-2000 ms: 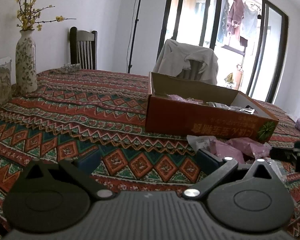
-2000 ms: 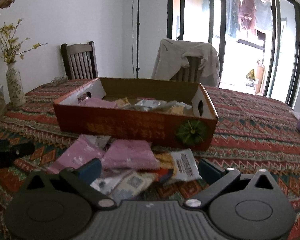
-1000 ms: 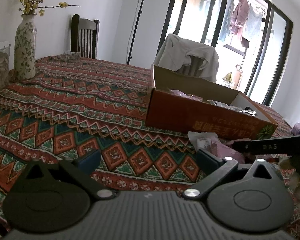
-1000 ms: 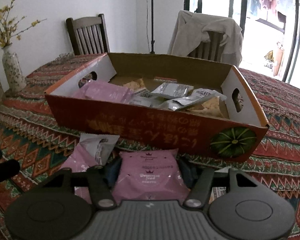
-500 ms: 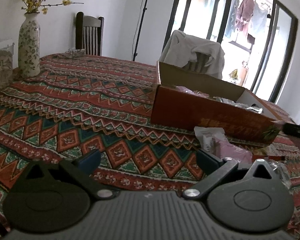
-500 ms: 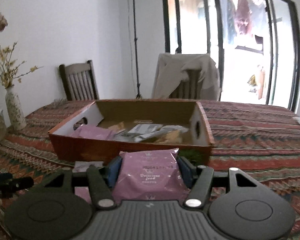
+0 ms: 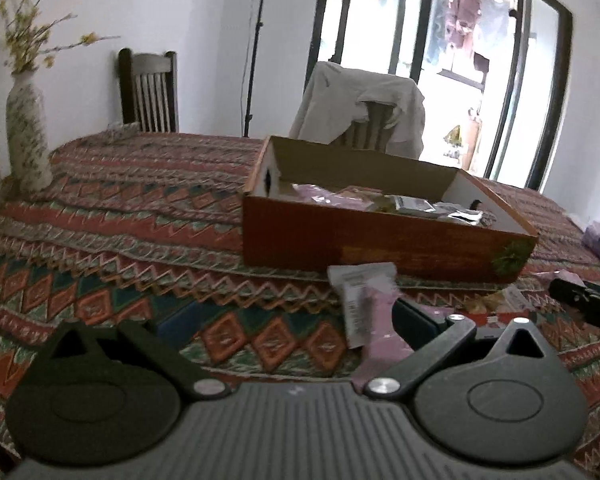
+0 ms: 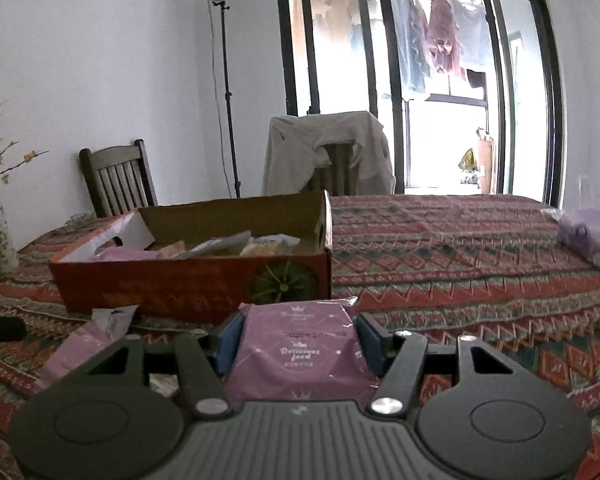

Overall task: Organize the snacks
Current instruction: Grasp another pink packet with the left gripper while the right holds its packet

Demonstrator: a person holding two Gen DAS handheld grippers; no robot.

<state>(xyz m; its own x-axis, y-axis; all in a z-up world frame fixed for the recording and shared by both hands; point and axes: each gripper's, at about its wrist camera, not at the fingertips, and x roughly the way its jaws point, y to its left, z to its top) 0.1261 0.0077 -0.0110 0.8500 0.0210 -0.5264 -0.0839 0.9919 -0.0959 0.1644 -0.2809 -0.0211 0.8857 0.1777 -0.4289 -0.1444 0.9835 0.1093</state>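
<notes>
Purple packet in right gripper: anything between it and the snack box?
Nothing visible. The purple packet, clamped in the right gripper, faces the orange box, whose near wall is the only thing to clear. The top is open.

A flat, glossy purple foil snack packet [image 8: 300, 356] printed "Delicious food" is pinched at both side edges above the table. Behind it, the open orange cardboard box [image 8: 188, 280] holds mixed snack packets

- Right gripper [image 8: 298, 338] clamping a purple snack packet [image 8: 298, 354], just in front of the orange cardboard box [image 8: 188, 284].
- Snack packets [image 8: 220, 246] lying inside the box.
</notes>
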